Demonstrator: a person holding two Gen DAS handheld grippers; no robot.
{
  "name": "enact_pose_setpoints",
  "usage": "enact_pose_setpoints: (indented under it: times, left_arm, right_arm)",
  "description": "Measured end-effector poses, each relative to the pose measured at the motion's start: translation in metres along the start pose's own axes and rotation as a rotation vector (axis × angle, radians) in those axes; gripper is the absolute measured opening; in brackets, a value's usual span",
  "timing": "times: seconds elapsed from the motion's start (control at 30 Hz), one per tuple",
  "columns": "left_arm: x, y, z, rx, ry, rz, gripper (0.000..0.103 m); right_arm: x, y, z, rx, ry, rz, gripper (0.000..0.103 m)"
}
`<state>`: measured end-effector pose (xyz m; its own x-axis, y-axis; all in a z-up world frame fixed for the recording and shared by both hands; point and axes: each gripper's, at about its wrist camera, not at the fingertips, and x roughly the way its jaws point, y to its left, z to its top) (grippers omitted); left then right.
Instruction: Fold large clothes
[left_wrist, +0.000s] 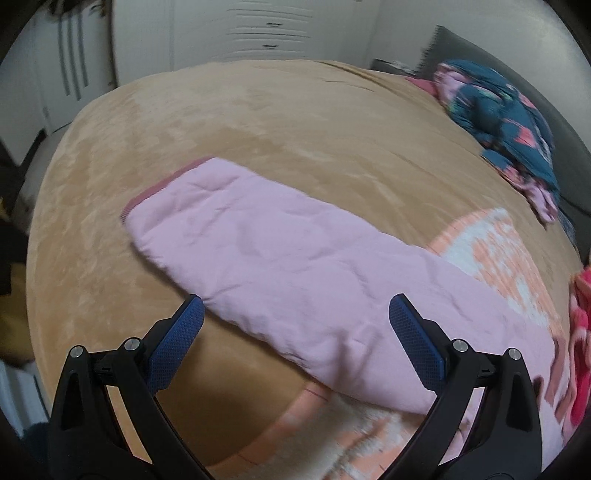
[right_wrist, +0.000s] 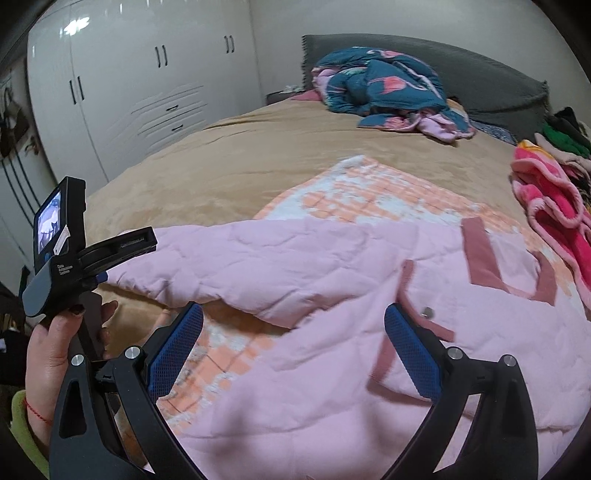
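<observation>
Sleeve of the pink jacket lies stretched across the bed in the left wrist view, left gripper hovering above it, fingers apart, holding nothing. Right wrist view: right gripper also spread wide over the jacket body, probably lining up a fold.

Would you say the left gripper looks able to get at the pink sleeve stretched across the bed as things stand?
Probably yes. The left gripper is open, and the pink sleeve lies flat on the tan blanket right ahead of its fingers, with nothing lying on it or between them.
</observation>
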<state>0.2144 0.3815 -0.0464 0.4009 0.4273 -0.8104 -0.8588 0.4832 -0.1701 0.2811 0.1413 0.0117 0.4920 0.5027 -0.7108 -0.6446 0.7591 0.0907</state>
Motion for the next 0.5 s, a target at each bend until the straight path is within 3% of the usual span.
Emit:
enact_pose_setpoints:
  times: [0.3,0.5]
  left_arm:
    - [0.026,0.034,0.005,-0.133,0.040,0.072,0.094]
    - [0.060,0.052,0.004,-0.197,0.124,0.058,0.094]
  right_arm:
    - [0.025,0.012,0.002,0.001,0.034,0.030,0.098]
    - [0.031,0.008,0.000,0.032,0.034,0.036,0.098]
